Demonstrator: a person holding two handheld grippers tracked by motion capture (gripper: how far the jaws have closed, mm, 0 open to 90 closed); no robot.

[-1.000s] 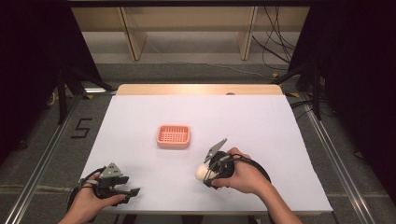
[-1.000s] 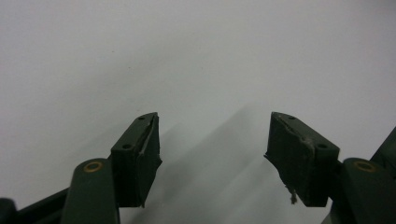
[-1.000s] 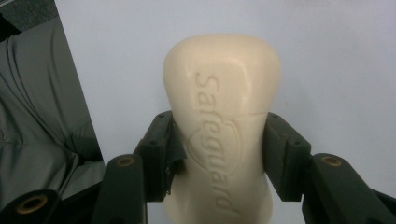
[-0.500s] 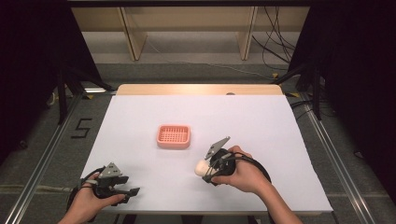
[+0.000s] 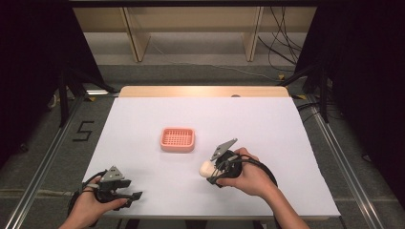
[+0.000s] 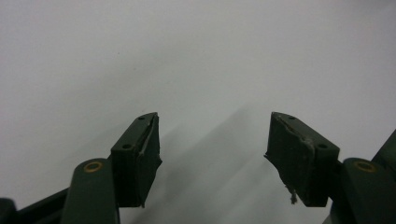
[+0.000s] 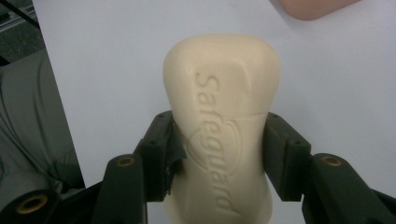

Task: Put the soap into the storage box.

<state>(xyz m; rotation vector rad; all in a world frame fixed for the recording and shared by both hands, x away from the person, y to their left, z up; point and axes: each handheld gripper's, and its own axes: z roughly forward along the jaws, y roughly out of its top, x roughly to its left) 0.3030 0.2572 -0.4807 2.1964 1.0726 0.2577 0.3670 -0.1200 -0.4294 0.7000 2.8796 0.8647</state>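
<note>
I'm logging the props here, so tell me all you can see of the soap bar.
The soap is a cream, smooth, rounded oblong bar with "Safeguard" and a curved emblem embossed along its face. It looks whole and dry. The right gripper clamps its two long sides, so the bar points forward beyond the jaws. In the high view it sits near the front of the white table, just short of the pink tray.

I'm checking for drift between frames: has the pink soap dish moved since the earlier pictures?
No. The pink soap dish sits at the same spot on the white table, equally far from the wooden strip at its far edge.
</note>
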